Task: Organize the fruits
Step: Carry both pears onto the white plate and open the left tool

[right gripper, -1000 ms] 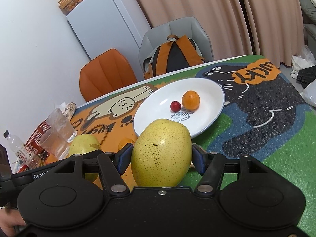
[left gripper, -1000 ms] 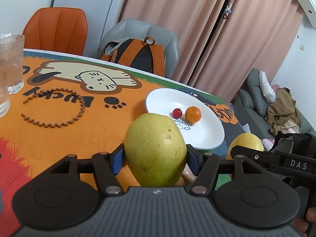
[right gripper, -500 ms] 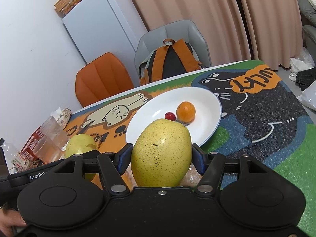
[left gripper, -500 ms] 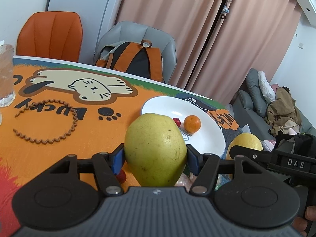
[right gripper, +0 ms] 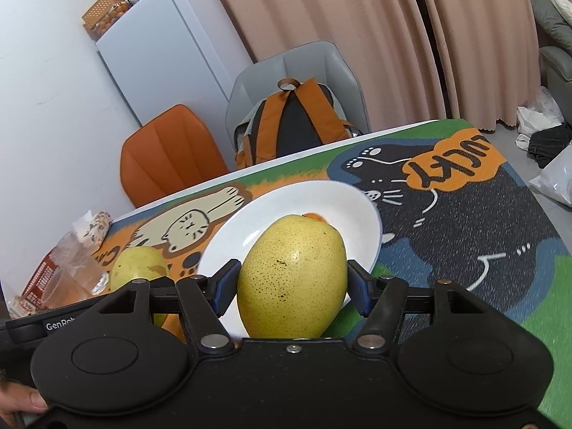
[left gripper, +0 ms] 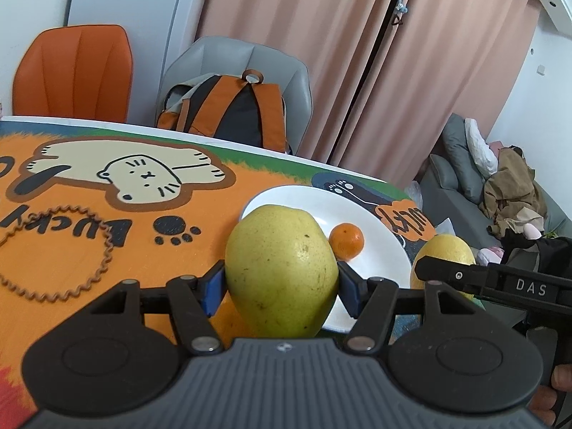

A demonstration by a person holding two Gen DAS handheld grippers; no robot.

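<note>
We hold a fruit in each gripper. The left gripper (left gripper: pixel 282 286) is clenched on a greenish-yellow pear-shaped fruit (left gripper: pixel 282 271), its blue pads pressing the fruit's two flanks at the lower centre of the left wrist view. The fruit's long axis stands nearly upright in the frame, leaning a little, with the narrower end at the top left and the broad belly below.

The right gripper (right gripper: pixel 291 287) is likewise clamped on a brighter yellow speckled pear-shaped fruit (right gripper: pixel 293 279), at the lower centre of the right wrist view. Its long axis also runs up and down, tilted slightly to the right, with the tapered end uppermost.

Beyond both fruits lies a round white plate (left gripper: pixel 379 236) on a cartoon-cat tablecloth in orange, green and black (left gripper: pixel 107 243). A small orange mandarin (left gripper: pixel 346 241) sits on the plate, just right of the left fruit; in the right wrist view only a sliver of it peeks over the speckled fruit.

A brown wavy cord loop (left gripper: pixel 53 250) lies at the left of the left wrist view. Clear glass tumblers (right gripper: pixel 71 271) stand at the far left of the right wrist view. Behind the table are an orange chair (left gripper: pixel 75 71) and a grey chair carrying an orange-and-black backpack (left gripper: pixel 232 111).
</note>
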